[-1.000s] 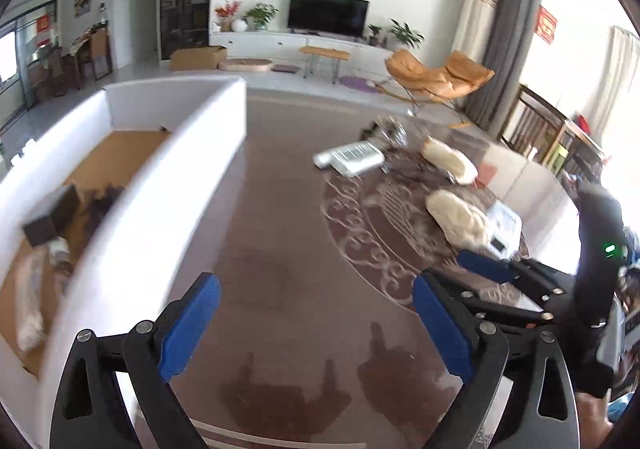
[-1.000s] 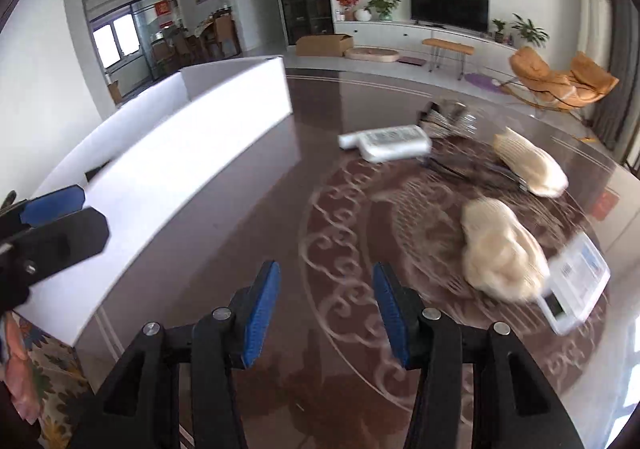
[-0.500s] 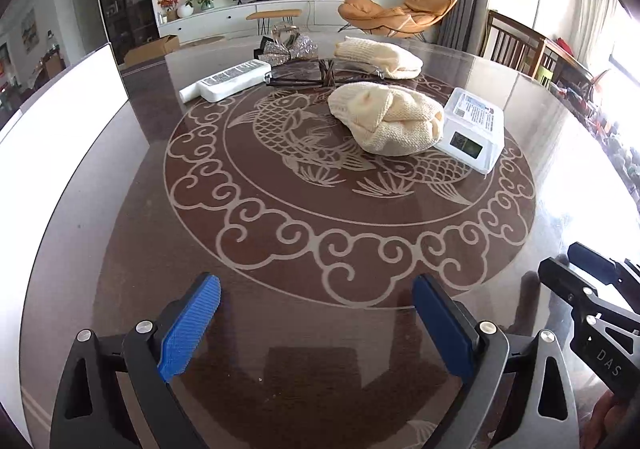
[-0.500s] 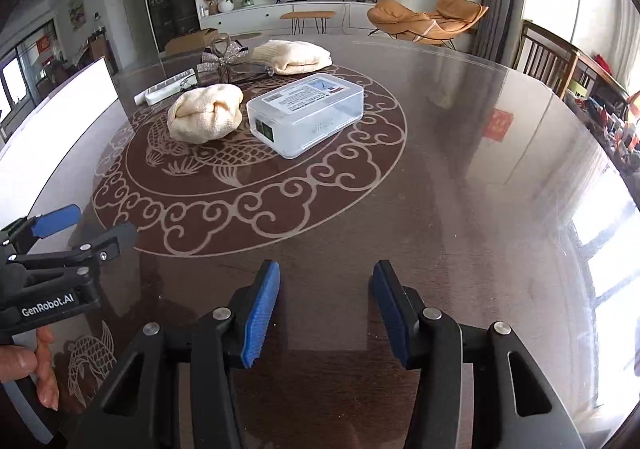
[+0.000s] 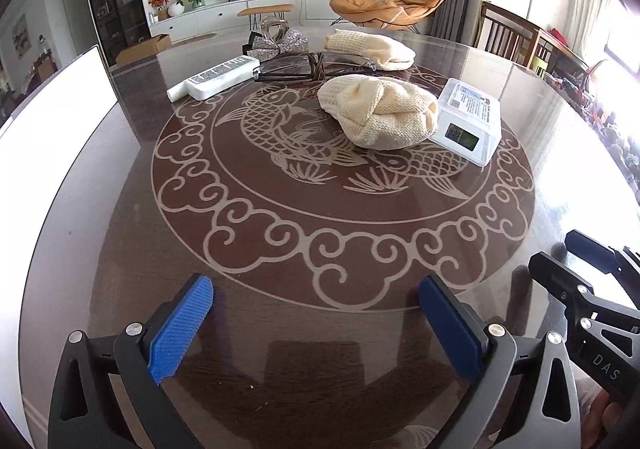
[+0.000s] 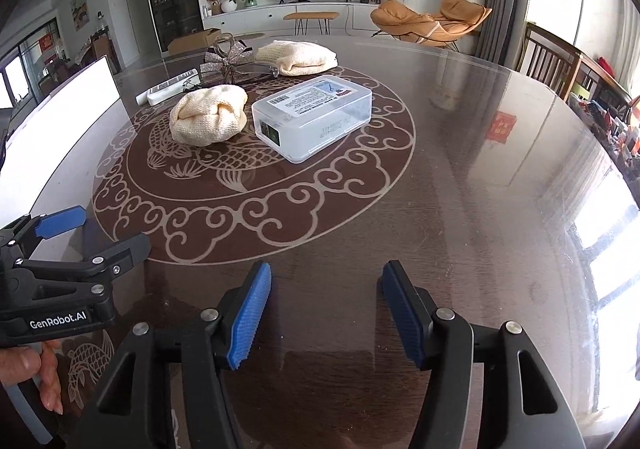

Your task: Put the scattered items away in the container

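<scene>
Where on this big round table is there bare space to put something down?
The near table between the fingers and the clear plastic box is bare, as is the whole window side. It is crowded farther back: rolled cloth, remote control, glasses.

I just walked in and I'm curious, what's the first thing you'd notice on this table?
Probably the big pale fish-and-cloud pattern in the middle of the dark round table. On it lie a crumpled cream knitted cloth and, right beside it, a clear plastic box with a label. Close up, both pairs of blue-padded tongs, left and right, stand open and empty.
</scene>
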Demonstrator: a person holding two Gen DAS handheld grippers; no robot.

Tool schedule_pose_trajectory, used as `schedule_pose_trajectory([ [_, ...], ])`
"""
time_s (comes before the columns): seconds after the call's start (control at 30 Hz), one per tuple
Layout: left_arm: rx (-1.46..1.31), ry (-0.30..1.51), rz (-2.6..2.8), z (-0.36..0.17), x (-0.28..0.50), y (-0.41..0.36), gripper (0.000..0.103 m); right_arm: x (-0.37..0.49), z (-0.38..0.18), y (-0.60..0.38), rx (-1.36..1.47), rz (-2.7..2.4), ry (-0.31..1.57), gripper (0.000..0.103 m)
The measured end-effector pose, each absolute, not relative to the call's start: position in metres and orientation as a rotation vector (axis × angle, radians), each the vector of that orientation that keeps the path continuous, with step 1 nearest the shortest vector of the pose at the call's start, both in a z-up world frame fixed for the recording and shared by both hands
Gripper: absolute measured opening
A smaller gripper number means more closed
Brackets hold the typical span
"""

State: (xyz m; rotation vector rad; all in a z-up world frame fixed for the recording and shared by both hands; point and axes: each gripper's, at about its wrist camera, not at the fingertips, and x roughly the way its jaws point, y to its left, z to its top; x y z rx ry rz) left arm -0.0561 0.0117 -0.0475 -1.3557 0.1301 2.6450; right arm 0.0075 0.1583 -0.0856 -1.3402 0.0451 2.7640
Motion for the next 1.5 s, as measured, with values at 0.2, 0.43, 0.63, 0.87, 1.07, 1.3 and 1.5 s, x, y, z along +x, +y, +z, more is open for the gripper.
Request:
schedule_pose_trajectory([
  [0.2,-1.356,0.13,2.645,-0.047,-0.056,0.012,0.103,0.007,-0.085,0.158,-1.34,2.763,0.044,0.06],
  [0.43,-1.356,0.13,2.645,-0.047,-0.056,0.012,0.103,0.007,-0.085,0.158,-1.34,2.763,0.045,0.06],
  [0.63,-1.356,0.13,2.645,-0.047,-0.056,0.012,0.103,0.007,-0.085,0.158,-1.34,2.763,0.045,0.06],
  [0.87,-1.356,0.13,2.645,-0.047,-0.056,0.012,0.103,0.007,-0.085,0.158,-1.341,2.764,0.046,0.06],
  [1.07,-1.356,0.13,2.645,-0.047,-0.057,0.012,0.103,0.007,-0.085,0.159,-1.343,2.776,0.069,0.062],
  [1.3,-1.356,0.129,2.645,-0.047,-0.057,0.012,0.103,-0.01,-0.084,0.156,-1.368,2.774,0.029,0.062],
  [1.5,-1.356,0.129,2.645,-0.047,-0.057,0.012,0.103,-0.072,-0.083,0.156,-1.418,2.743,0.033,0.062],
])
